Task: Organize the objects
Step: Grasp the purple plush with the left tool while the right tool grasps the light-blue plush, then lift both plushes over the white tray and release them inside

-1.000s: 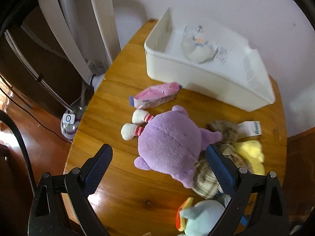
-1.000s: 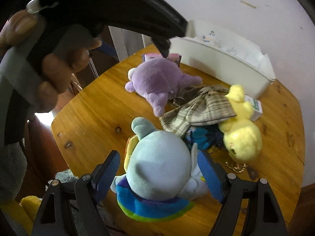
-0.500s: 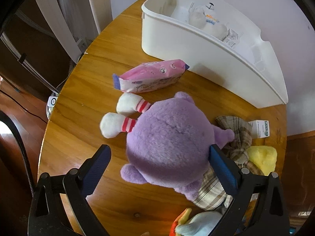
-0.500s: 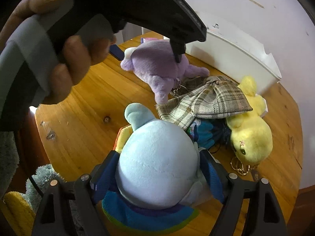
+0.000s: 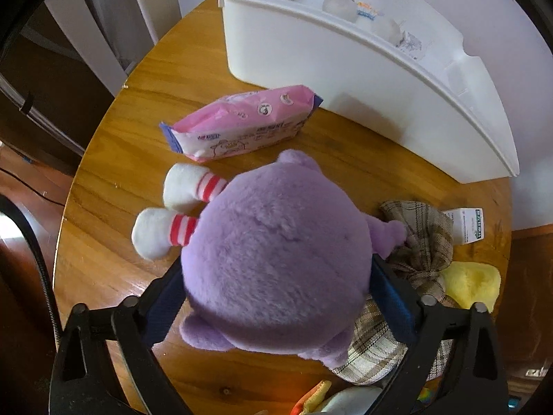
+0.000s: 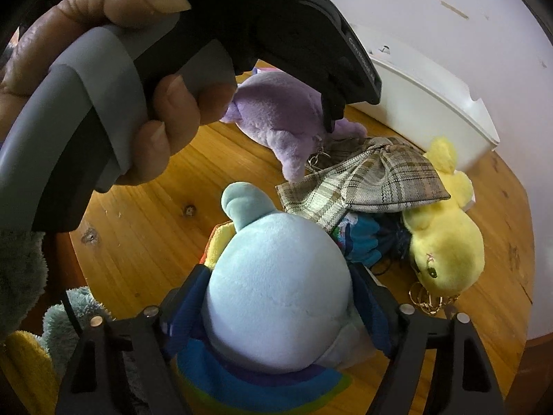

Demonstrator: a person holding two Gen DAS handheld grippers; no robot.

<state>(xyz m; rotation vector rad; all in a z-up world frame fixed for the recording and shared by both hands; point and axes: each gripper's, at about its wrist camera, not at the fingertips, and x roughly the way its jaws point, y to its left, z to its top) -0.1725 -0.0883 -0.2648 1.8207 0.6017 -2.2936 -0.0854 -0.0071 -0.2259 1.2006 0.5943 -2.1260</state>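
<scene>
A purple plush toy (image 5: 276, 242) with white, red-striped feet lies on the round wooden table (image 5: 138, 138). My left gripper (image 5: 276, 266) straddles its body, jaws closing, blue pads pressed into both flanks. In the right wrist view a light blue plush toy (image 6: 276, 294) with a rainbow hem sits between the closing jaws of my right gripper (image 6: 276, 269), pads squeezing its sides. The purple plush toy (image 6: 276, 110) shows farther back there, under a person's hand (image 6: 155, 103) holding the left tool. A white bin (image 5: 345, 69) stands at the table's far side with a white soft toy (image 5: 359, 7) inside.
A pink wipes pack (image 5: 242, 121) lies between the purple toy and the bin. A plaid fabric pouch (image 6: 373, 176), a yellow plush chick (image 6: 446, 242), a teal item (image 6: 363, 242) and gold rings (image 6: 428, 301) crowd the right. A small white box (image 5: 466, 224) lies near the wall.
My left gripper came down over the purple plush toy until its pads met the sides. My right gripper closed in around the light blue plush toy, and the hand in its view dropped lower.
</scene>
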